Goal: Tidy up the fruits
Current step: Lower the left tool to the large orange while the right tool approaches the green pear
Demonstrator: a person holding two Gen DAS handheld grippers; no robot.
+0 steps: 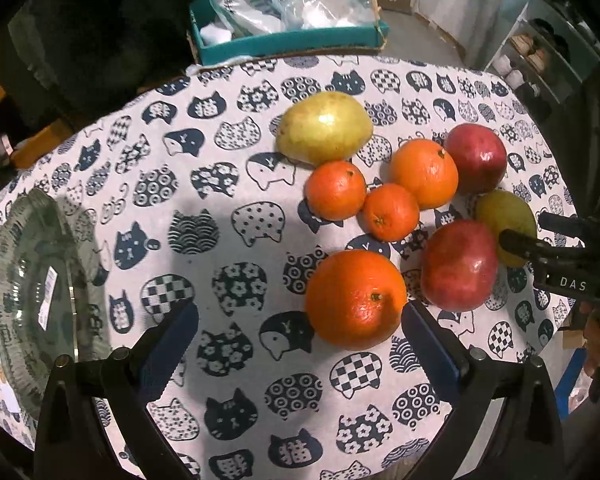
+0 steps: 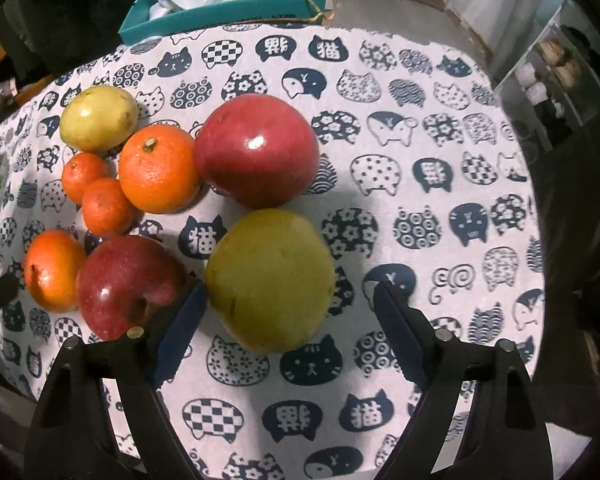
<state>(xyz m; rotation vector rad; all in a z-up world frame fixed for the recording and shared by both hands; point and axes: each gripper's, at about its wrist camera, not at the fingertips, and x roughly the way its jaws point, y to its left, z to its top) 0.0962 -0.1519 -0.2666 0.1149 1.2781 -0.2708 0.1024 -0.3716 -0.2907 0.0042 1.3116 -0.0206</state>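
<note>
Fruits point(image 1: 424, 178) were clustered on the table point(image 1: 220, 240).
Both tools point(image 1: 300, 344) point(image 2: 288, 320) were held spread; the right one straddled a pear point(image 2: 270, 278).

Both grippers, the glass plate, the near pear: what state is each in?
Left gripper: open, holding nothing, large orange just ahead.
Right gripper: open, fingers either side of near yellow-green pear, not closed.
Clear glass plate: no fruit visible on it.
Near yellow-green pear: resting on cat-print tablecloth.
</note>
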